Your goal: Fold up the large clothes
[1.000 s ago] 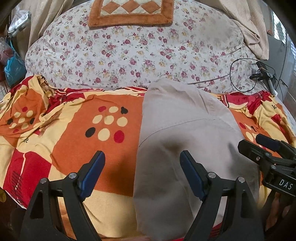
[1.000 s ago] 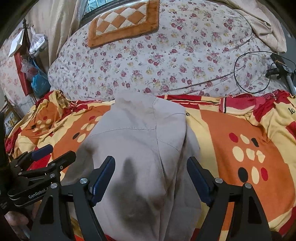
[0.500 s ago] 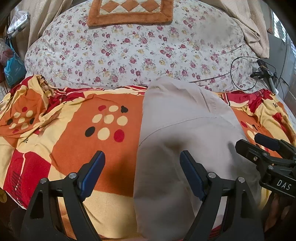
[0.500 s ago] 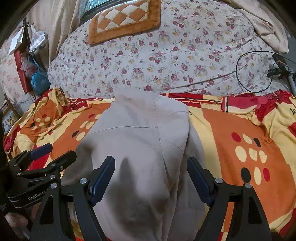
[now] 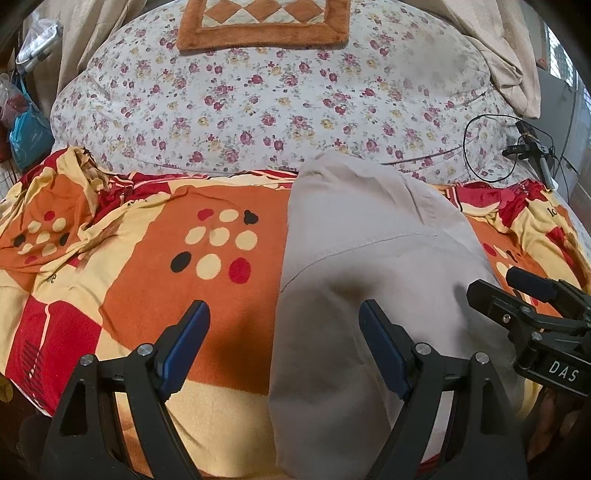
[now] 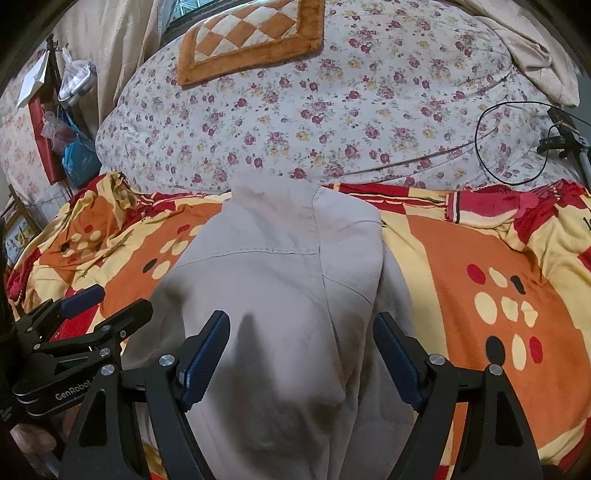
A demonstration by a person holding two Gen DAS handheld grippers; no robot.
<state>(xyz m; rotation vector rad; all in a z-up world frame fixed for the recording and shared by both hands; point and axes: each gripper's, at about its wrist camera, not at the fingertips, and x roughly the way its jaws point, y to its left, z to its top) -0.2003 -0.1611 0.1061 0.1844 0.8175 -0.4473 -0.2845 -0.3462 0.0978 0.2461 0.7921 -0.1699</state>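
Observation:
A beige garment (image 5: pixel 369 266) lies folded into a long strip on the orange, red and yellow blanket (image 5: pixel 147 277); it also shows in the right wrist view (image 6: pixel 280 295). My left gripper (image 5: pixel 284 325) is open and empty, hovering over the garment's left edge near its front end. My right gripper (image 6: pixel 303 336) is open and empty, straddling the garment's middle near the front. Each gripper shows in the other's view: the right one (image 5: pixel 524 295) at the right edge, the left one (image 6: pixel 85 310) at the left edge.
A big floral cushion (image 5: pixel 277 99) with an orange checked mat (image 5: pixel 266 22) rises behind the blanket. A black cable and small tripod (image 5: pixel 528 151) lie at the far right. Bags (image 6: pixel 70 147) hang at the far left.
Both grippers have drifted very slightly over the garment; both stay open. The garment has not moved.

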